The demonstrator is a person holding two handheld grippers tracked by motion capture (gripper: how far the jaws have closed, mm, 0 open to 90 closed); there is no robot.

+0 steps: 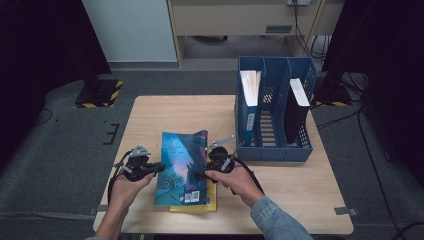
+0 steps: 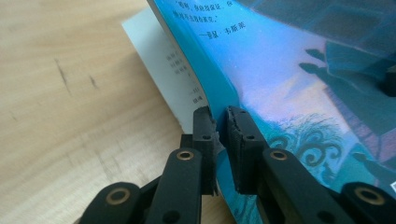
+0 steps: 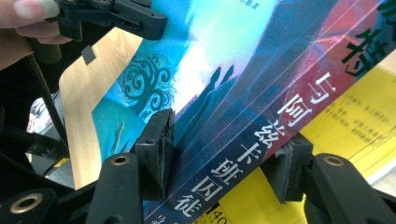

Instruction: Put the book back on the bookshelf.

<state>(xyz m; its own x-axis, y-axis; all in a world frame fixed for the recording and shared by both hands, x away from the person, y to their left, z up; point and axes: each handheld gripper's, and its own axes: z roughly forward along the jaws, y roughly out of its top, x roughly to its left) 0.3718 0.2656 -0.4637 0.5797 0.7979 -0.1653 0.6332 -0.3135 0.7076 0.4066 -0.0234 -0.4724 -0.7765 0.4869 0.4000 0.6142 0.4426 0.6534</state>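
Grey floor lies all around a light wooden table. At the far right of the table stands a big blue file rack with slots. One white-edged book stands in its left slot, and a dark book stands in its right slot.

Near the front edge lies a blue book with a picture cover. It rests on top of a yellow book, which peeks out at the bottom and right.

Two hands come in from the front, one on each side of the blue book. The left gripper has its black jaws pinched tight on the blue cover's edge, and the cover is lifted off the white pages under it. The right gripper has its jaws around the blue book's spine, one pad on the cover and one on the underside, against the yellow book, squeezing the whole book.
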